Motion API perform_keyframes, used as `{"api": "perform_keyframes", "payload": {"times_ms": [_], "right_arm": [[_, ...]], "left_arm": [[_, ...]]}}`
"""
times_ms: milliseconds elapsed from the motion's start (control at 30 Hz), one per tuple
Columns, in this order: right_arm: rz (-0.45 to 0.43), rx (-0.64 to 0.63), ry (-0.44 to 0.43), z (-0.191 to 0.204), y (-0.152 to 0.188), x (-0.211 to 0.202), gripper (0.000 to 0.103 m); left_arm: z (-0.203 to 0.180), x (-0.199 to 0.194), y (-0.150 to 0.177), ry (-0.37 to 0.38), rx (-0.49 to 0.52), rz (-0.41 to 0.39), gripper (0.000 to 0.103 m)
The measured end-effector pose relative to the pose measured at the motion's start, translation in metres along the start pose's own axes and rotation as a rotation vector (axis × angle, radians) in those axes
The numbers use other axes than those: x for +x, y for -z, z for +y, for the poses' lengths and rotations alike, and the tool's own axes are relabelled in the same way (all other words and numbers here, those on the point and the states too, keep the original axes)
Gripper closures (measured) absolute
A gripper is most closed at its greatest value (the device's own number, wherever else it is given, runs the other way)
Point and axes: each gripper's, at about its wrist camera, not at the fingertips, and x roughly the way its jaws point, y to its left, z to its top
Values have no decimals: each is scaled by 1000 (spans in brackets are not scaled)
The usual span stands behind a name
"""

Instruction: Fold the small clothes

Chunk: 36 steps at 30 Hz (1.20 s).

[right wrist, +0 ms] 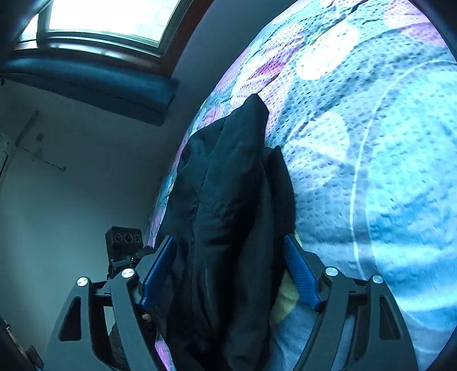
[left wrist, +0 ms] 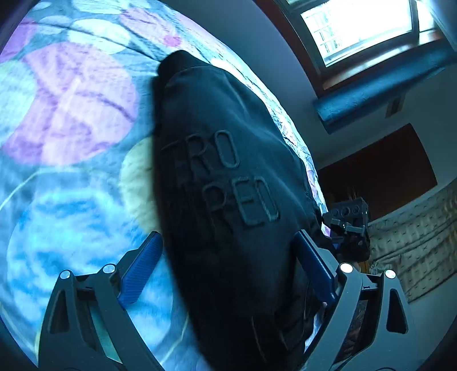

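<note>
Left wrist view: dark garment lying on patterned bedspread near bed edge, raised lettering up, narrowed to long band, so prob. one fold done; cross-fold likely left. Left gripper spread wide, cloth running between blue pads but not pinched: released. Right gripper glimpsed beyond, state unclear here. Right wrist view: same garment, lettering hidden, layered folds and edges visible instead. Right gripper also apart, straddling cloth, no clamp. Window behind.
</note>
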Motion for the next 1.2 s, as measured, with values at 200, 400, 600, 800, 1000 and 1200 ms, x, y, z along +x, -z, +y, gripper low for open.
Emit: {"api": "perform_keyframes", "payload": {"times_ms": [200, 400, 600, 800, 1000, 1200], "right_arm": [[44, -119, 136, 18, 1, 19, 51], [-20, -119, 130, 41, 12, 21, 61], [-4, -153, 78, 69, 6, 60, 63], [50, -124, 2, 83, -2, 119, 63], [70, -66, -17, 74, 6, 130, 54], [53, -64, -6, 75, 22, 99, 36]], "left_arm": [[-21, 17, 1, -93, 84, -40, 25], [-37, -7, -2, -132, 138, -81, 41], [-16, -46, -19, -171, 132, -122, 42], [28, -79, -34, -190, 61, -153, 42], [69, -84, -30, -121, -21, -120, 28], [59, -113, 2, -82, -49, -194, 14]]}}
